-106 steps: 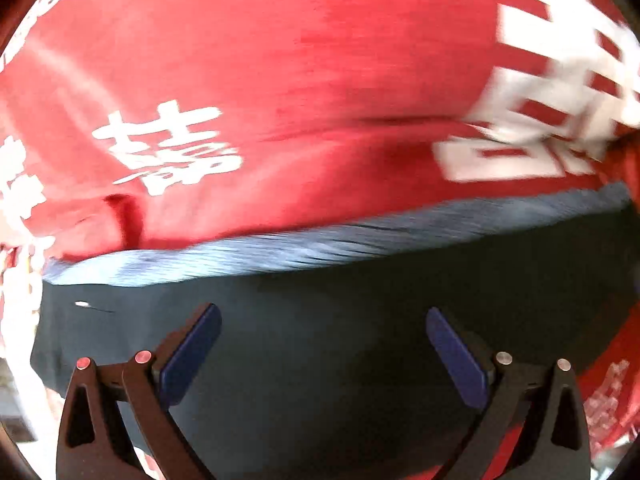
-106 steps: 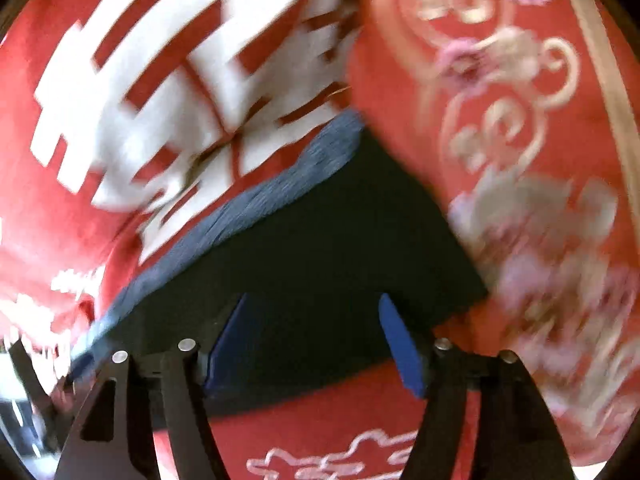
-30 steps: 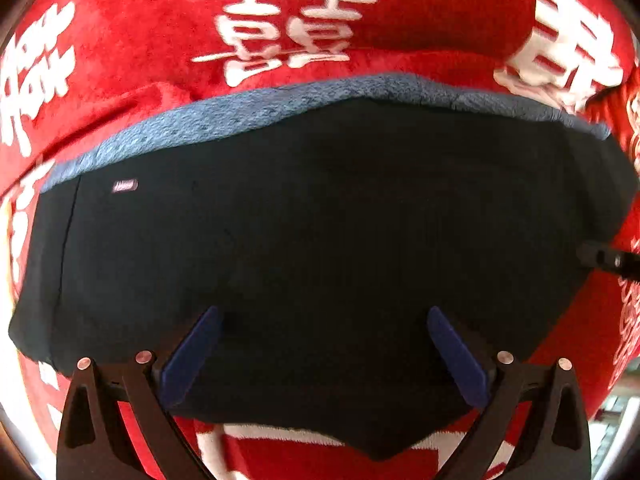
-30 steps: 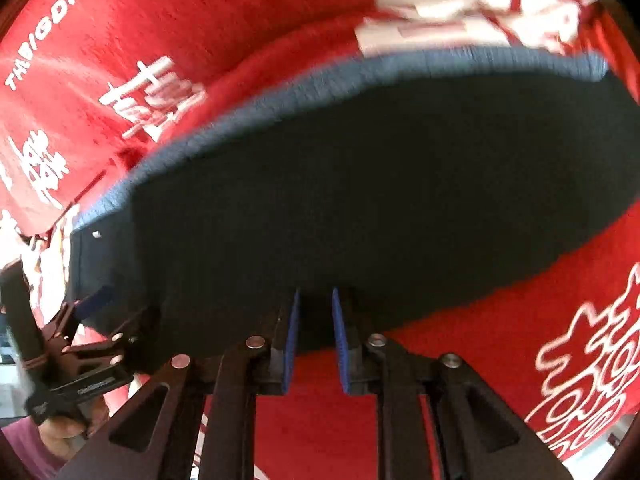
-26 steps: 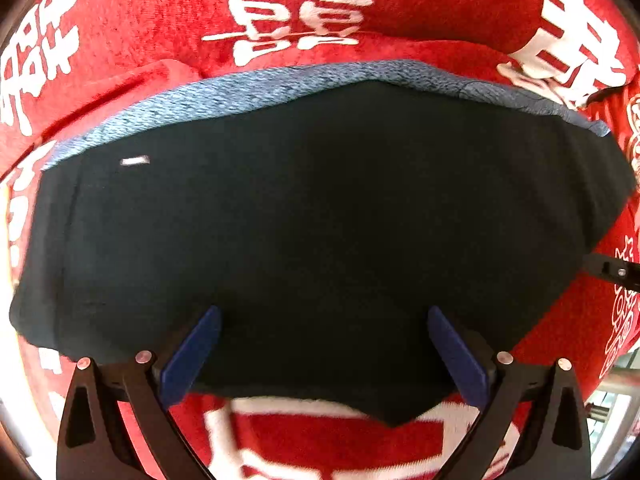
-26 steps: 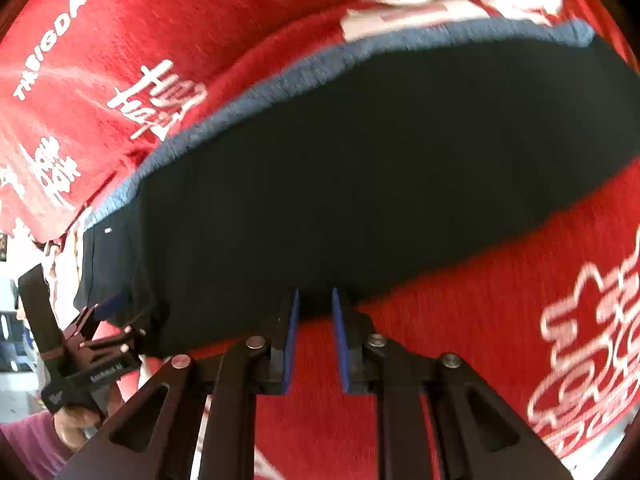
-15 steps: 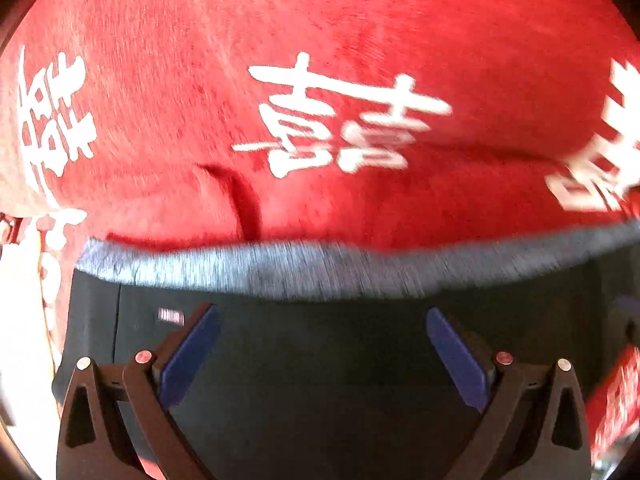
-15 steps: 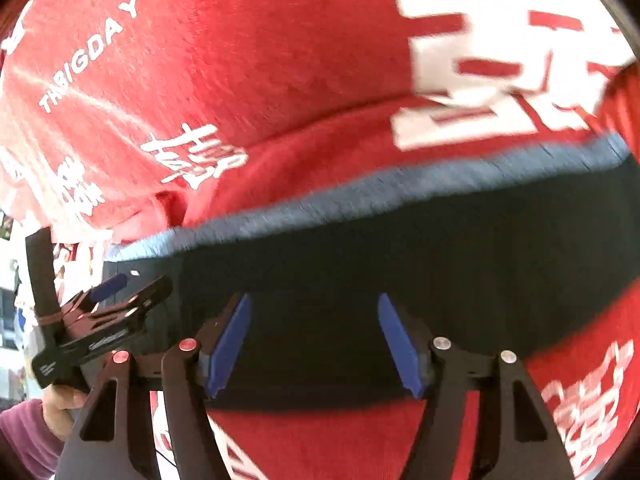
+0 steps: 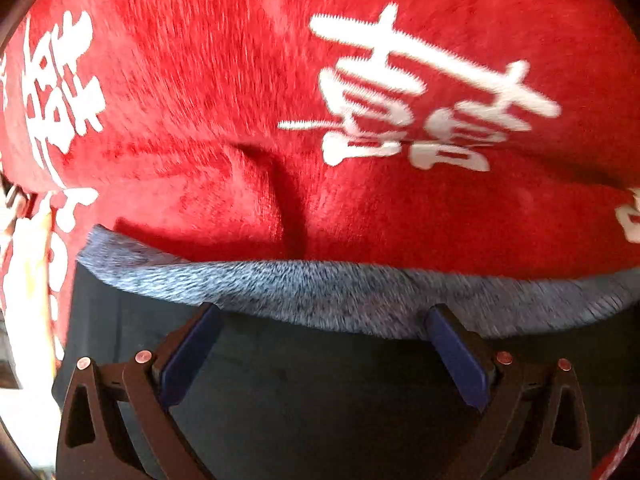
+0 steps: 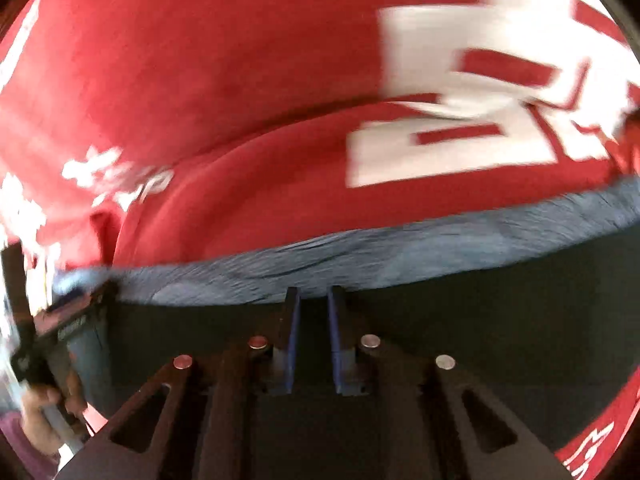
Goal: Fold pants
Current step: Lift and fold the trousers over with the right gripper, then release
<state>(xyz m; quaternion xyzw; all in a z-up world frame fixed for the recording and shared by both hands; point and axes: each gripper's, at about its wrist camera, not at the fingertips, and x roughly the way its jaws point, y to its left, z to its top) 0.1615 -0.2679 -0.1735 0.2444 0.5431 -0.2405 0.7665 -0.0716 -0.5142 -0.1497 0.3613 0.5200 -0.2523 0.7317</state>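
Dark folded pants [image 9: 320,392] with a grey-blue waistband [image 9: 340,292] lie on the red blanket [image 9: 200,100]. My left gripper [image 9: 320,316] is open, its blue pads wide apart just over the pants near the waistband's left end. In the right wrist view the pants [image 10: 460,320] and waistband [image 10: 400,256] fill the lower half. My right gripper [image 10: 313,300] has its jaws nearly together at the waistband edge; whether cloth is pinched between them does not show. The left gripper also shows in the right wrist view [image 10: 68,316], at the waistband's left end.
The red blanket with white printed characters [image 9: 420,96] covers the whole surface and has a crease [image 9: 288,200] just beyond the waistband. Its large white print [image 10: 500,92] shows in the right wrist view. A hand [image 10: 44,420] holds the left gripper.
Both grippers moved forward over the pants to the waistband. The right gripper, open half a second ago, has closed to a narrow gap. The left gripper stayed open.
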